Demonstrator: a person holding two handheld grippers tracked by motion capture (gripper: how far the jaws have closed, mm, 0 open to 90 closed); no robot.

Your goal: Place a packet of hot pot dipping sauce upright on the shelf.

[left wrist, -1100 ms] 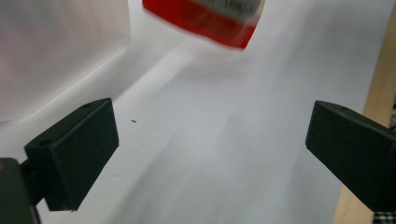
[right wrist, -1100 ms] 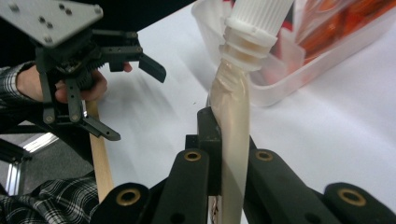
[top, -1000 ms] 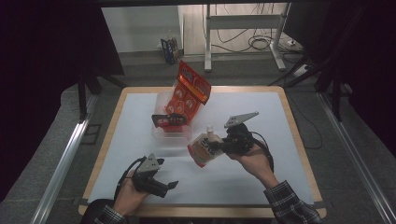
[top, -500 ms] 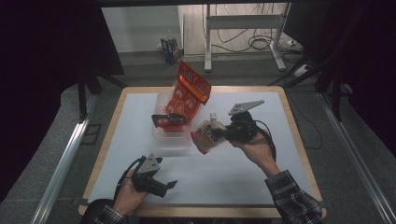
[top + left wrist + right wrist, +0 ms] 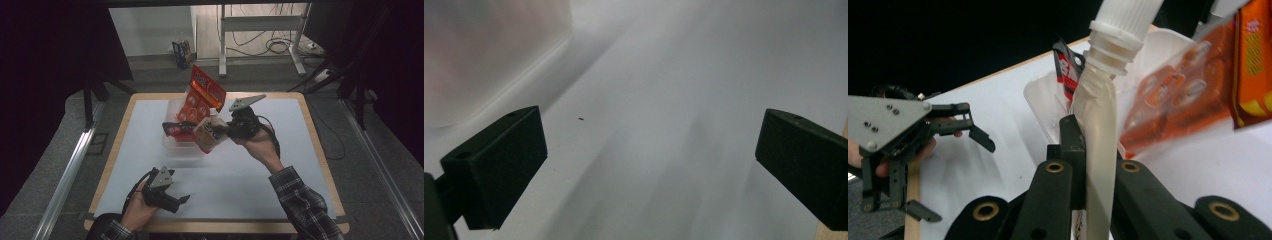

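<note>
Crowding the clear bin, red packets flank the pouch clamped in right jaws; left jaws apart.

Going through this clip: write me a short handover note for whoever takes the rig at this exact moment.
Right gripper: shut on the spouted pouch, held in the air beside the clear bin.
Left gripper: open, nothing between its jaws, low over the white mat at the near edge.
Done: an orange snack bag and a red-black packet stand in the bin.
Left: probably set the pouch in the bin, then release.
</note>
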